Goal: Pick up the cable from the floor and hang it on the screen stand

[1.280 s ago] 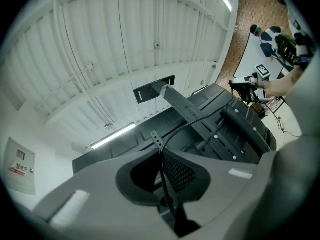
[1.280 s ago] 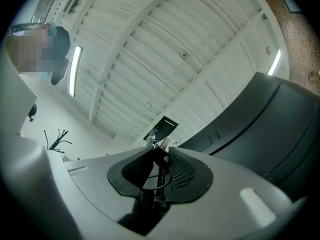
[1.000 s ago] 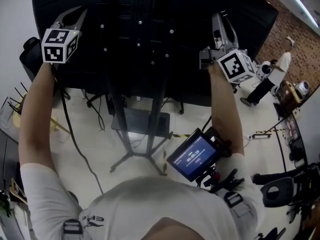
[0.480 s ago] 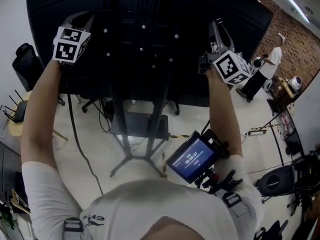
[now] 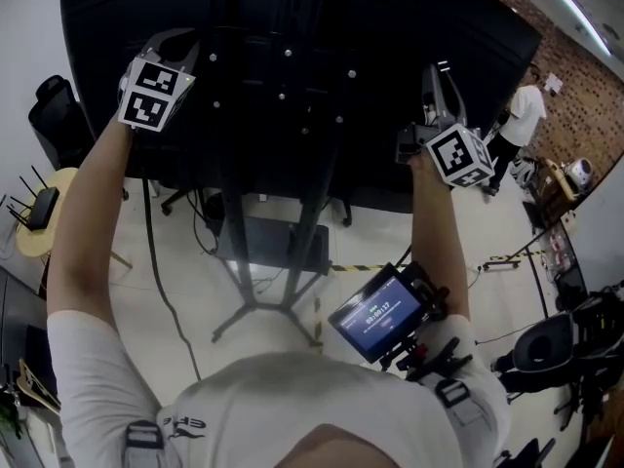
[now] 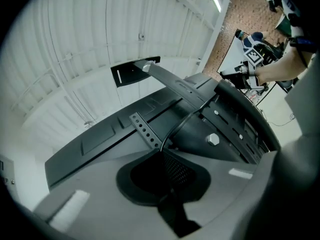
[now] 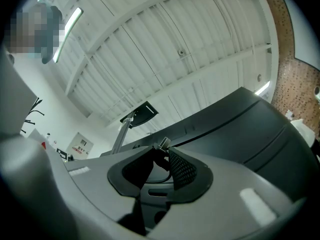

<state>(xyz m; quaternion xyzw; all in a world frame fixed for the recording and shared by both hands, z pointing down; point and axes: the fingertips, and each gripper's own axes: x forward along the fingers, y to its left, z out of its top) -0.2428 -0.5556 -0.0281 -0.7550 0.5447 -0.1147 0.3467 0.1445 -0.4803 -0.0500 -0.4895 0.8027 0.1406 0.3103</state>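
One cable (image 6: 171, 132), faint against black screen (image 6: 100, 140)

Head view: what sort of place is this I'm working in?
Probably a lab or workshop-style office: a large screen on a floor stand, a brick wall with a person standing near it, and a ribbed white ceiling with strip lights.
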